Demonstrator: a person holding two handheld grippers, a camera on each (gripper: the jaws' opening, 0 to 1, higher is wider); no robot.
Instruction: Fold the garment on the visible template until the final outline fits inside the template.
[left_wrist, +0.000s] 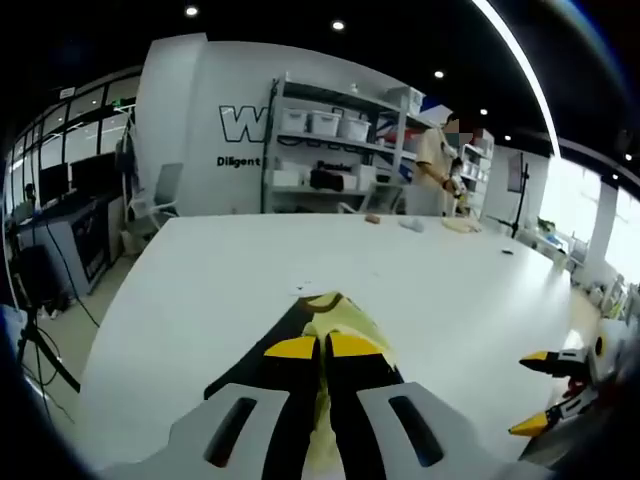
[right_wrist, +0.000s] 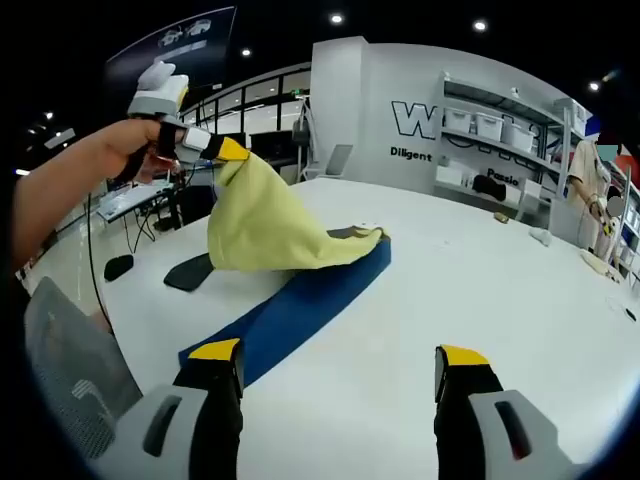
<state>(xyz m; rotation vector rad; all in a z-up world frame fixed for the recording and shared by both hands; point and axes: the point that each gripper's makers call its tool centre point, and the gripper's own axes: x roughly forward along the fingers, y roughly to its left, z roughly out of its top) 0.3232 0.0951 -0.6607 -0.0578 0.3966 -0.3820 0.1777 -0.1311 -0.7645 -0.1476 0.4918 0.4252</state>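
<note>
A yellow garment hangs as a raised drape, its lower edge resting on a long blue template that lies on the white table. My left gripper, held in a person's hand, is shut on the garment's top corner, well above the table. In the left gripper view its jaws are pinched together on the yellow cloth, with a dark strip beneath. My right gripper stands open over the table in front of the template, holding nothing. It also shows at the right edge.
A dark flat piece lies at the template's left end. Small items sit at the table's far end. Behind stand a shelf with bins, a person, and desks and chairs to the left.
</note>
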